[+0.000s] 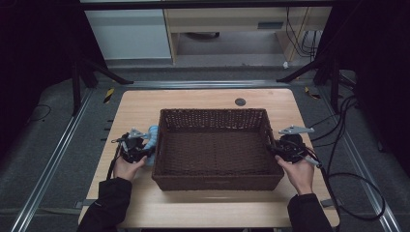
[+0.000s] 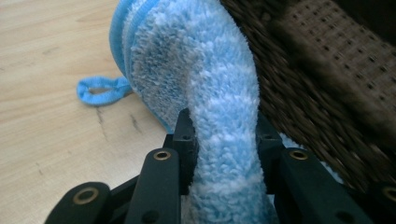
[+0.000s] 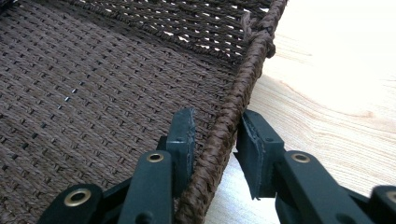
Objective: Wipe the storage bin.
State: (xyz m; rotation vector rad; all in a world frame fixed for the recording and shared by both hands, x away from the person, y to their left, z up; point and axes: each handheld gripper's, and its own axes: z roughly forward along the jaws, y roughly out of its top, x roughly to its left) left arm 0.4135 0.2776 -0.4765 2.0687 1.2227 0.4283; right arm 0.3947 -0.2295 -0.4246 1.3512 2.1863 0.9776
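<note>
Grey floor and metal rails frame a pale wooden table [image 1: 145,104] in the middle of the high view, with dark curtains at both upper corners and loose black cables trailing down the right edge. At the table's centre stands a wide brown wicker basket [image 1: 215,181], nothing lying in it; bare wood runs along its far side and along its near side toward the bottom of the frame, while only narrow strips of table remain at its left and right. In the left strip, the left gripper [image 1: 137,149] sits just beside the basket's left wall, held by a hand on a dark-sleeved forearm rising from the lower left. In the left gripper view its jaws are pressed on a fluffy light-blue cloth [image 2: 205,93], which bulges above the pads and hangs close against the wicker wall at the right of that frame; the cloth's small blue loop [image 2: 100,89] lies on the wood at the left. At the basket's right side, the right gripper [image 1: 278,150] is held by the other hand, forearm coming up from the lower right. In the right gripper view its jaws straddle the braided basket rim [image 3: 224,135], one pad inside against the weave, the other outside and seemingly a little off it, so I cannot tell whether they truly clamp.
</note>
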